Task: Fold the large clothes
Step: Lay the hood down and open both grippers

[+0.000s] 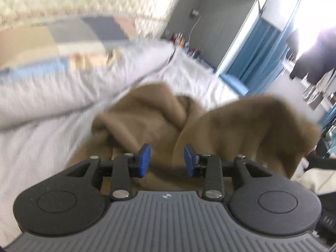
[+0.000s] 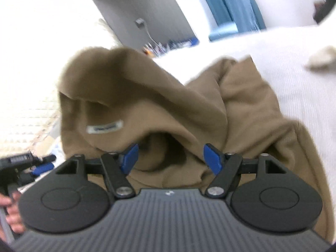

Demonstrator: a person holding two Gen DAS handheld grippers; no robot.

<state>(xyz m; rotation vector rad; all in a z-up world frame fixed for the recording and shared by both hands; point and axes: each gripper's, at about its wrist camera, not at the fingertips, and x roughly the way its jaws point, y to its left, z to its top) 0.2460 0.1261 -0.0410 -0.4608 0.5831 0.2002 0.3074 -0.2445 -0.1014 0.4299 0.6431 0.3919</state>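
Brown sweatshirt (image 1: 147, 117) is bunched up in soft folds on the white bed (image 1: 37, 147), too crumpled to tell which way it runs. Left hand-held gripper (image 1: 167, 160) is spread, gripping nothing; right hand-held gripper (image 2: 171, 157) is spread too. Only the right view catches the neck label (image 2: 104, 127).

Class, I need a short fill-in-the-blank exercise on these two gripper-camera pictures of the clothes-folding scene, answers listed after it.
1. The crumpled garment lying on the bed is ____ in colour.
2. The pads on both grippers' fingers are ____.
3. The jaws of the right gripper stand ____, with nothing clamped between them.
4. The sheet under the garment is ____.

Answers: brown; blue; open; white
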